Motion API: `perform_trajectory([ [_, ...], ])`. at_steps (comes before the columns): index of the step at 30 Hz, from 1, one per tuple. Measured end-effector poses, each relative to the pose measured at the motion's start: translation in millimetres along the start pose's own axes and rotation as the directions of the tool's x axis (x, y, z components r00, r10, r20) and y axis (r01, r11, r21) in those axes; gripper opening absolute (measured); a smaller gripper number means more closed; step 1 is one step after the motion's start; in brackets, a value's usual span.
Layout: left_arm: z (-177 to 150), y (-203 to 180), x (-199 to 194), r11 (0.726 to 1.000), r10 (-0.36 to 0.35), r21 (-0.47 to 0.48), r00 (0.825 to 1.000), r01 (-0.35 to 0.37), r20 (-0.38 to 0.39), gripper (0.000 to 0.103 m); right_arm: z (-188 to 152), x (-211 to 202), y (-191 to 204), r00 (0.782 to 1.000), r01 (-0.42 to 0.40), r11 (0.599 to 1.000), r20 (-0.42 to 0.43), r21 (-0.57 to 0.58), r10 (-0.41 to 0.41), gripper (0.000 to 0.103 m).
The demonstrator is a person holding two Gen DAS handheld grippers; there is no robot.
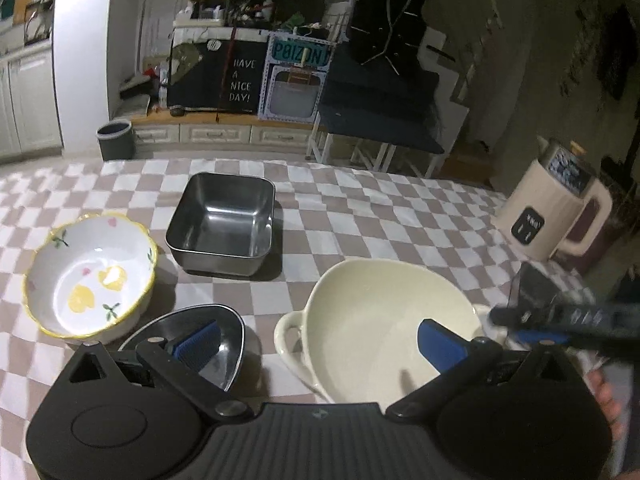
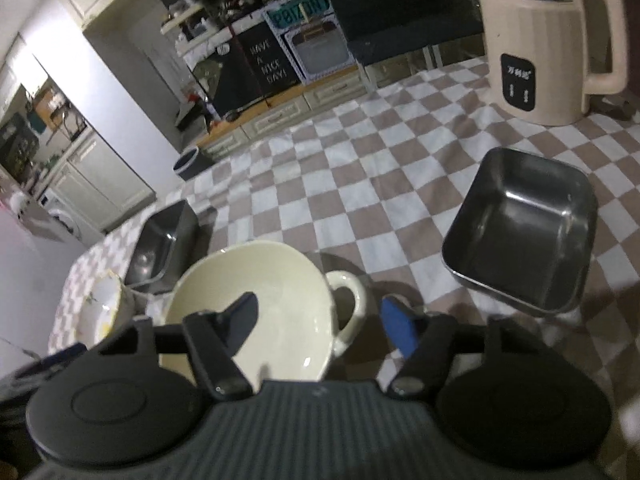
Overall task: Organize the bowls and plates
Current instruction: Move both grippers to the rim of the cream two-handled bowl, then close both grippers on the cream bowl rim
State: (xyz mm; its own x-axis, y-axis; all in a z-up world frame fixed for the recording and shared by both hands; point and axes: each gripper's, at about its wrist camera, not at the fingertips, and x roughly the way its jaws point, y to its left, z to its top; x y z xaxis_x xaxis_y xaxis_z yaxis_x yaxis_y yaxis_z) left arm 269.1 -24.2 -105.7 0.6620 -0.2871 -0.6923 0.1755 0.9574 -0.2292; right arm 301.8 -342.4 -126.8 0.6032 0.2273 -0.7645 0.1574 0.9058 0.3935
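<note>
cream bowl point(image 1: 372, 320): glossy glazed ceramic | square tin point(image 1: 222, 226) at 12 o'clock: brushed metal, dull sheen | floral bowl point(image 1: 90, 276) at 10 o'clock: shiny painted ceramic | tablecloth point(image 1: 360, 216): matt checked cloth | kettle point(image 2: 536, 56): ribbed matt plastic

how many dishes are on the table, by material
ceramic bowls: 2, the cream handled bowl and the floral bowl
square steel containers: 2
dark shiny dish: 1
total: 5
</note>
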Motion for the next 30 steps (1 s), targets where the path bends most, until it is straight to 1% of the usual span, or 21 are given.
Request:
perform_trajectory([
  [3, 5.5, 10.0, 7.1, 0.997, -0.018, -0.079, 1.0, 0.017, -0.015, 0.101, -0.7, 10.8, 0.4, 1.0, 0.008, 1.0, -0.029, -0.024, -0.009, 0.065],
  [4, 6.8, 13.2, 9.4, 0.995, -0.019, -0.101, 1.0, 0.017, -0.021, 0.099, -1.0, 14.3, 1.7, 0.999, 0.019, 0.999, -0.033, -0.038, -0.02, 0.064],
  [5, 8.1, 16.4, 12.2, 0.993, -0.019, -0.121, 0.999, 0.016, -0.029, 0.093, -1.1, 17.2, 2.6, 0.999, 0.024, 0.998, -0.037, -0.051, -0.026, 0.063],
  [6, 9.1, 19.4, 15.1, 0.991, -0.02, -0.133, 0.999, 0.015, -0.039, 0.09, -0.9, 19.0, 3.3, 0.999, 0.028, 0.998, -0.041, -0.057, -0.03, 0.062],
  [8, 9.5, 24.0, 21.0, 0.989, -0.018, -0.148, 0.998, 0.009, -0.061, 0.079, 0.5, 23.3, 3.3, 0.998, 0.038, 0.998, -0.054, -0.059, -0.041, 0.059],
  [11, 8.3, 27.1, 27.0, 0.989, -0.021, -0.146, 0.996, 0.008, -0.085, 0.07, 1.2, 29.6, 2.4, 0.995, 0.077, 0.994, -0.057, -0.076, -0.081, 0.054],
  [12, 7.9, 27.2, 27.8, 0.99, -0.026, -0.141, 0.996, 0.013, -0.087, 0.069, 1.7, 32.9, 0.8, 0.994, 0.09, 0.993, -0.056, -0.078, -0.095, 0.053],
  [14, 7.7, 26.0, 28.1, 0.992, -0.041, -0.125, 0.996, 0.03, -0.084, 0.063, 3.3, 35.5, -4.6, 0.993, 0.096, 0.993, -0.06, -0.064, -0.099, 0.042],
  [15, 7.9, 24.8, 28.3, 0.992, -0.048, -0.118, 0.996, 0.038, -0.081, 0.061, 4.3, 36.5, -8.2, 0.994, 0.081, 0.996, -0.068, -0.048, -0.084, 0.041],
  [16, 7.9, 24.1, 28.7, 0.992, -0.051, -0.116, 0.995, 0.041, -0.081, 0.058, 5.0, 36.6, -10.4, 0.995, 0.066, 0.997, -0.075, -0.034, -0.068, 0.036],
  [17, 7.8, 23.1, 29.7, 0.992, -0.056, -0.114, 0.995, 0.046, -0.086, 0.054, 5.4, 35.7, -10.7, 0.995, 0.051, 0.998, -0.083, -0.028, -0.053, 0.029],
  [19, 6.7, 20.5, 31.7, 0.993, -0.06, -0.104, 0.994, 0.05, -0.095, 0.048, 4.7, 35.2, -7.5, 0.994, 0.065, 0.997, -0.087, -0.047, -0.069, 0.03],
  [21, 5.9, 18.1, 34.0, 0.995, -0.054, -0.092, 0.993, 0.044, -0.102, 0.046, 4.1, 34.8, -6.8, 0.993, 0.071, 0.996, -0.093, -0.055, -0.076, 0.03],
  [24, 4.3, 17.3, 38.1, 0.996, -0.053, -0.084, 0.992, 0.043, -0.116, 0.04, 4.4, 32.3, -11.5, 0.991, 0.069, 0.997, -0.109, -0.035, -0.072, 0.03],
  [26, 3.0, 15.8, 41.7, 0.997, -0.045, -0.073, 0.991, 0.036, -0.129, 0.035, 4.2, 30.3, -14.1, 0.991, 0.073, 0.997, -0.114, -0.033, -0.077, 0.03],
  [30, 1.4, 13.1, 48.0, 0.998, -0.046, -0.059, 0.988, 0.037, -0.147, 0.029, 3.7, 26.3, -20.4, 0.989, 0.082, 0.996, -0.119, -0.018, -0.084, 0.03],
])
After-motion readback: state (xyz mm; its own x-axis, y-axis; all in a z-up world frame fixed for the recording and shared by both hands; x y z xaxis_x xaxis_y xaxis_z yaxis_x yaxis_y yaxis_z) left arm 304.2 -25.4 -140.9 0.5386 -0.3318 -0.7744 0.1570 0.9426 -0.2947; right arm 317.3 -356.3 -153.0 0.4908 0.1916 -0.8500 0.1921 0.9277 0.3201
